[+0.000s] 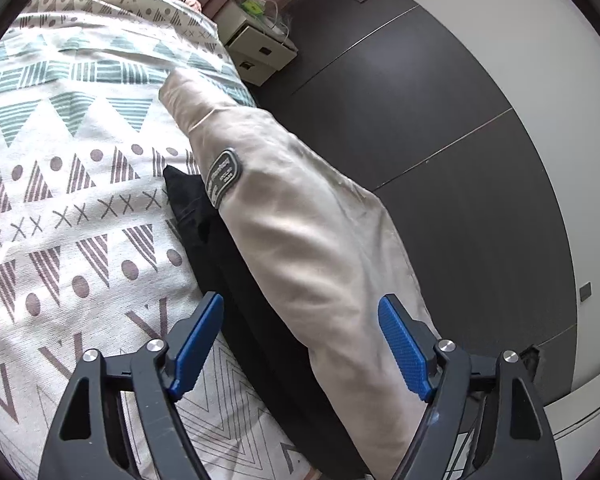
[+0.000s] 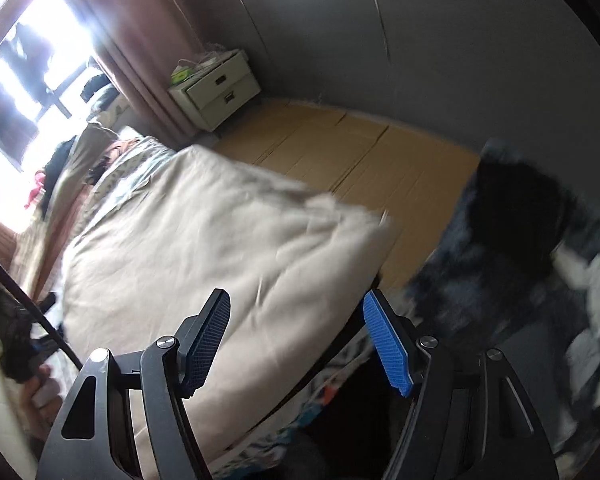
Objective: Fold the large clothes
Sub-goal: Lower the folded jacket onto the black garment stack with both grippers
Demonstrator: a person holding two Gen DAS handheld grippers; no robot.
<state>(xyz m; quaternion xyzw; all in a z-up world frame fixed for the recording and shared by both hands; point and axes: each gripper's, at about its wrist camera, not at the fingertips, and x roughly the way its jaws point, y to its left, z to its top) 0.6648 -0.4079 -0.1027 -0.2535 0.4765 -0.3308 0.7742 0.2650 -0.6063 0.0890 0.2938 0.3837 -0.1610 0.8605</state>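
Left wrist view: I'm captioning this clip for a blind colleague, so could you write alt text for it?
A beige garment with a grey sleeve patch lies along the edge of a bed, over something black, on a patterned bedspread. The left claw hangs open above it, gripping nothing. A white nightstand stands by the dark floor beyond.

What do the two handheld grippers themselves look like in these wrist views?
Both match: the left gripper and right gripper have black angular linkage frames with triangular cut-outs, silver round pivot bolts, and two fingers faced with blue dimple-textured pads. No sleeves show.
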